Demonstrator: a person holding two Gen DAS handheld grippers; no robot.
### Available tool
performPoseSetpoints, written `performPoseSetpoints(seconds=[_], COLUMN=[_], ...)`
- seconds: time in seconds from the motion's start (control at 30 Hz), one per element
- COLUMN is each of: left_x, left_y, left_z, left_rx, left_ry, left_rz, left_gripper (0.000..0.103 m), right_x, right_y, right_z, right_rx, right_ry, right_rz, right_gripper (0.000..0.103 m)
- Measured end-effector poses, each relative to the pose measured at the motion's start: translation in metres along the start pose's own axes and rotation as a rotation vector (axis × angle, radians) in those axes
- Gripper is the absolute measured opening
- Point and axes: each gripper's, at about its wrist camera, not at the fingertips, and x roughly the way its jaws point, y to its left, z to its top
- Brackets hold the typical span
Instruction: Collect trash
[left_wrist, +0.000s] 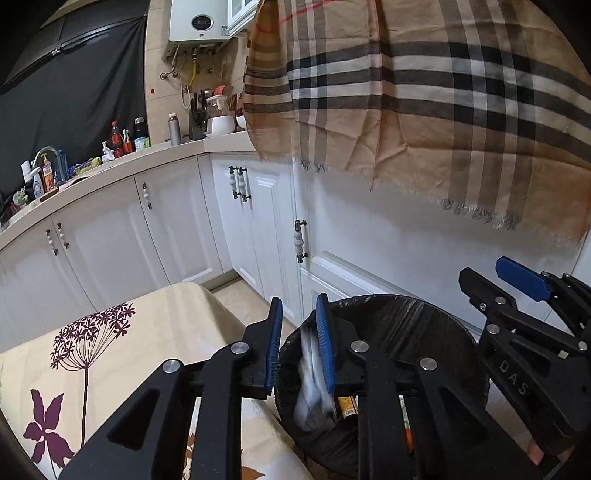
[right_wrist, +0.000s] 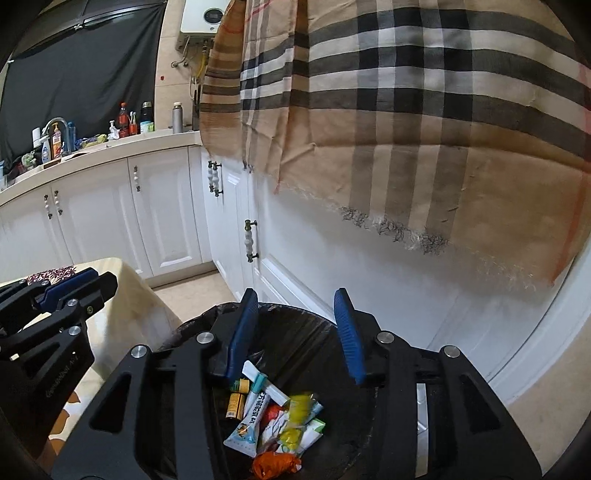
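A kitchen corner with white cabinets fills the background, a checked cloth hanging over the counter, and a table with a flowered cover stands at the lower left. In the left wrist view, the left tongs hang over the near left rim of the black-lined bin, which stands just beside the table's corner; their jaws are parted a little, and a blurred white scrap sits between and below them, its long axis running down into the bin, apparently falling free rather than pinched. The right tongs show at the right edge, over the bin's far right rim. In the right wrist view, the right tongs point down into the bin's mouth with jaws clearly released and nothing between them; straight below lies the heap of wrappers, with a blurred yellow piece on top that seems just dropped. The left tongs appear at the left, over the table's edge. Both hands are nearly equally close to the bin; any further trash would lie back toward the table, nearer the left hand.
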Motion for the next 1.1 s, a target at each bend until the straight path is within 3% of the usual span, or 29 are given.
performPoseSetpoints(seconds=[0.23,0.5,0.67,1.1], left_x=[-0.008,-0.042,-0.081,-0.174], left_y=[0.001,0.02,0.035,0.064], left_z=[0.002,-0.001,-0.01,-0.038], left_rx=[-0.002,-0.047,-0.061,-0.144], left_ry=[-0.022,-0.051,-0.071,-0.079], left_rz=[0.006,0.04,0.095,0.147], left_gripper=[0.042,0.072,0.077,0.083], right_x=[-0.01,-0.043,-0.077,-0.174], right_y=[0.001,0.008,0.018,0.047], right_z=[-0.002,0.004,0.001,-0.014], right_rx=[0.002,0.014,0.023,-0.021], right_ry=[-0.002,-0.012,-0.011,-0.052], right_rz=[-0.006,-0.007,0.003,0.051], right_gripper=[0.043,0.053,0.059,0.065])
